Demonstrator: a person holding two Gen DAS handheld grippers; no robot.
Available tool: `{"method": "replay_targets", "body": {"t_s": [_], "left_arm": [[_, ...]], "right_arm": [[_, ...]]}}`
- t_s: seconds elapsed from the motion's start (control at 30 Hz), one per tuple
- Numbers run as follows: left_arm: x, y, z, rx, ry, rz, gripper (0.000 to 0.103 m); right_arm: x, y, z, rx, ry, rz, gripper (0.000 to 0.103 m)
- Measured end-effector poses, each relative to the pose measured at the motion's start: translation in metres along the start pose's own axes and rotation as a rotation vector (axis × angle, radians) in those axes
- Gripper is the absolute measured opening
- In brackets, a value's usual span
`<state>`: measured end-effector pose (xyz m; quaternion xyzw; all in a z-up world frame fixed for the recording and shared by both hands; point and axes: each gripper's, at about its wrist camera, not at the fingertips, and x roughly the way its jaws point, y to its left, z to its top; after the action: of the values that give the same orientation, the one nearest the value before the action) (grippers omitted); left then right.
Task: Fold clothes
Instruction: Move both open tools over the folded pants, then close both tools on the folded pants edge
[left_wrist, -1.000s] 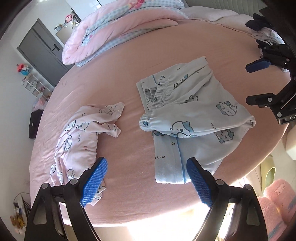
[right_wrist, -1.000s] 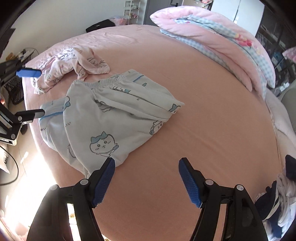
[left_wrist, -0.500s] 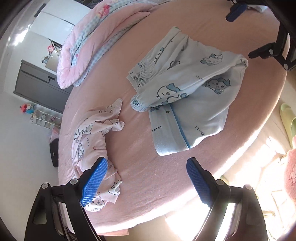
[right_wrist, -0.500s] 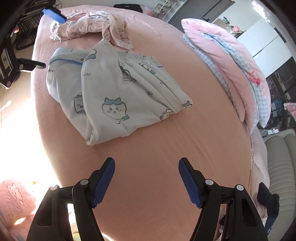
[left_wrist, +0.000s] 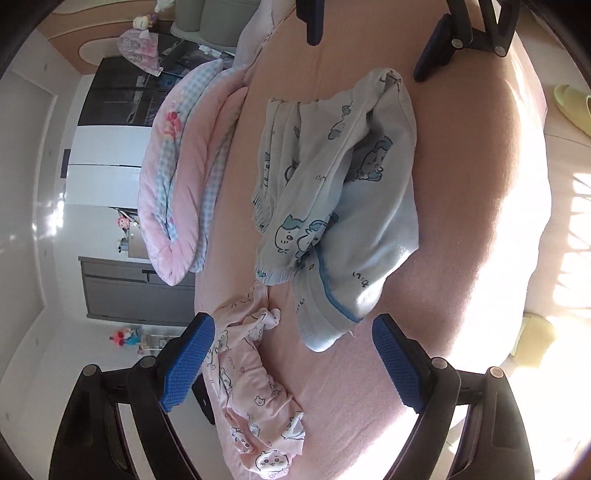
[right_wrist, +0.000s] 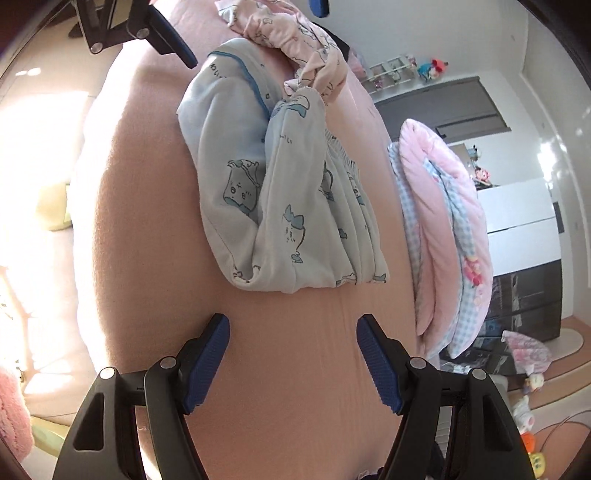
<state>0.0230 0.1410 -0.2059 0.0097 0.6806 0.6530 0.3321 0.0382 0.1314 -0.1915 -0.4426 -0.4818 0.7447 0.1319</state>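
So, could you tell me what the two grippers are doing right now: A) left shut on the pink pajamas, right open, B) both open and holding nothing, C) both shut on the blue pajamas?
B: the left gripper and right gripper both stand open above the bed, with no cloth between their fingers.

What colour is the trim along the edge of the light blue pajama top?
Darker blue piping on the light blue pajama top, clearest in the left wrist view.

We noted soft matt cloth on the blue pyjamas (left_wrist: 354, 206) and pink pyjamas (left_wrist: 255, 402). The bedsheet (left_wrist: 472, 229) looked a fuzzy, matt pink. Left gripper (left_wrist: 293, 363) pads (left_wrist: 188, 363) showed ribbed blue rubber on glossy black plastic arms.
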Motion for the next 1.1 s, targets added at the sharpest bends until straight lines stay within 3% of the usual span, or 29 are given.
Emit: {"method": "replay_targets", "body": {"t_s": [0.17,0.57,0.77,0.9,1.03,1.07,1.1], "left_arm": [[-0.001,-0.017,0.000,0.041,-0.012,0.028,0.088],[0.012,-0.023,0.000,0.135,-0.074,0.181,0.088],[0.015,-0.018,-0.001,0.122,-0.101,0.181,0.095],[0.015,-0.019,0.000,0.083,-0.093,0.171,0.096],[0.011,-0.029,-0.003,0.111,-0.129,0.216,0.096],[0.009,-0.032,-0.003,0.121,-0.142,0.229,0.096],[0.008,-0.036,-0.005,0.131,-0.163,0.246,0.096]], "right_arm": [[-0.006,0.014,0.002,-0.064,-0.020,-0.080,0.071],[-0.006,0.022,0.022,-0.165,-0.086,-0.128,0.071],[0.004,0.017,0.041,-0.157,-0.105,-0.238,0.072],[0.009,0.016,0.040,-0.149,-0.116,-0.208,0.073],[0.011,0.011,0.036,-0.076,-0.103,-0.174,0.073],[0.011,0.011,0.035,-0.057,-0.097,-0.166,0.071],[0.012,0.013,0.033,-0.041,-0.091,-0.141,0.063]]}}
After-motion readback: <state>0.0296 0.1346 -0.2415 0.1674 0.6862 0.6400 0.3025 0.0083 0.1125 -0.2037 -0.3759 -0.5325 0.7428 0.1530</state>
